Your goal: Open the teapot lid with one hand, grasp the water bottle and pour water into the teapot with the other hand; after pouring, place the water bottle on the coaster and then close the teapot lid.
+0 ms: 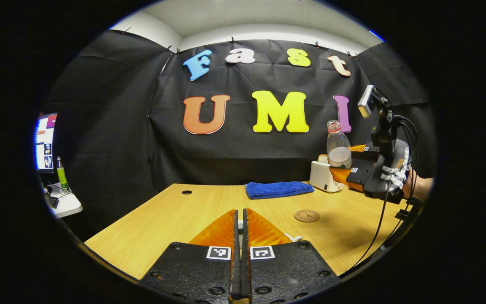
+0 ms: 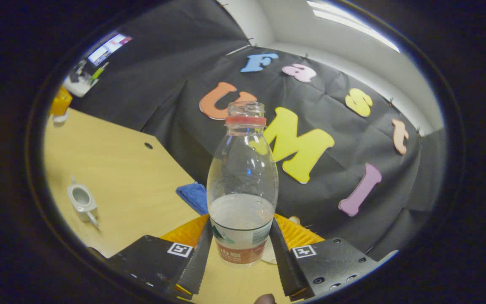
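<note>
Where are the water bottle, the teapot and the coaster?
water bottle (image 2: 243,185): right gripper view, on its clear belly.
teapot (image 2: 81,199): right gripper view, on its open rim.
coaster (image 1: 306,215): left gripper view, on its round top.

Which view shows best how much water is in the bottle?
The right gripper view: the water bottle stands close, between the fingers, its water line plain. The left gripper view shows it far off, small, held by the right gripper.

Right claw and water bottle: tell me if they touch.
Touching. The right gripper view shows the right claw with both fingers pressed against the water bottle, lifted above the table.
</note>
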Demonstrator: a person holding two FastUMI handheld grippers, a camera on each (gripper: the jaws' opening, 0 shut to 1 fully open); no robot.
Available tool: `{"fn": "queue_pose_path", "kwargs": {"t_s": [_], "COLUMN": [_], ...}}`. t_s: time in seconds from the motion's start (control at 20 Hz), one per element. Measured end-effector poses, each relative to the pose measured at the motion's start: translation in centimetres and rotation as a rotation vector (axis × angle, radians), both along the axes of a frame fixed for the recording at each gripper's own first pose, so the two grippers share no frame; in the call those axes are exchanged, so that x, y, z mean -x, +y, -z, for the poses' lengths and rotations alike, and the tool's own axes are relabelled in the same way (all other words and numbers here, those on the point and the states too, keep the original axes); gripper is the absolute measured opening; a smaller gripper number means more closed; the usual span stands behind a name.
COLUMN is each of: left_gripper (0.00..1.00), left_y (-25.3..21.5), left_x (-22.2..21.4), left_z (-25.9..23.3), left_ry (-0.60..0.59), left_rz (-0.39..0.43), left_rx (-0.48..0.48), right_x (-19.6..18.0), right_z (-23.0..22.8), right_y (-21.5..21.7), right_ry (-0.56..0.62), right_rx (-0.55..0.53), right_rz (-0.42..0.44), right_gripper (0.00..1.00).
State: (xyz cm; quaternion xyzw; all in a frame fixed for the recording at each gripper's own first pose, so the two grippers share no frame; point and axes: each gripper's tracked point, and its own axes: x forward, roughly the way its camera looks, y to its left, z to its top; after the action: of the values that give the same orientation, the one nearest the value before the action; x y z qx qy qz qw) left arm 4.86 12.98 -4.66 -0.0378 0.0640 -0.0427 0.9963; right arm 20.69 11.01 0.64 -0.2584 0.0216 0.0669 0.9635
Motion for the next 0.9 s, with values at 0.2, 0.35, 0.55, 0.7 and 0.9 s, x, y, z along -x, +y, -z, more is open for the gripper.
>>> {"fn": "queue_pose_path", "kwargs": {"t_s": [0.2,0.35,0.55,0.7,0.9], "left_gripper": [0.03,0.03,0.03,0.03,0.03], "left_y": [-1.1,-2.3,-2.8,-2.8,-2.5], "left_x": [-0.3,-0.6,-0.7,-0.8,-0.8], "left_z": [0.7,1.0,1.8,1.8,1.5], "left_ry": [0.016,0.029,0.052,0.055,0.044], "left_rz": [0.013,0.022,0.028,0.020,0.010], "left_rx": [-0.007,-0.020,-0.055,-0.050,-0.037], "right_x": [-1.9,-3.5,-5.7,-6.7,-6.8], "right_z": [-0.6,1.0,4.6,6.9,8.8], "right_y": [-0.7,0.0,1.0,1.9,3.0], "right_ry": [0.050,0.111,0.197,0.251,0.298], "right_rx": [-0.306,-0.462,-0.529,-0.546,-0.535], "right_rz": [-0.009,-0.042,-0.050,-0.049,-0.052], "right_gripper": [0.71,0.71,0.71,0.71,0.70]}}
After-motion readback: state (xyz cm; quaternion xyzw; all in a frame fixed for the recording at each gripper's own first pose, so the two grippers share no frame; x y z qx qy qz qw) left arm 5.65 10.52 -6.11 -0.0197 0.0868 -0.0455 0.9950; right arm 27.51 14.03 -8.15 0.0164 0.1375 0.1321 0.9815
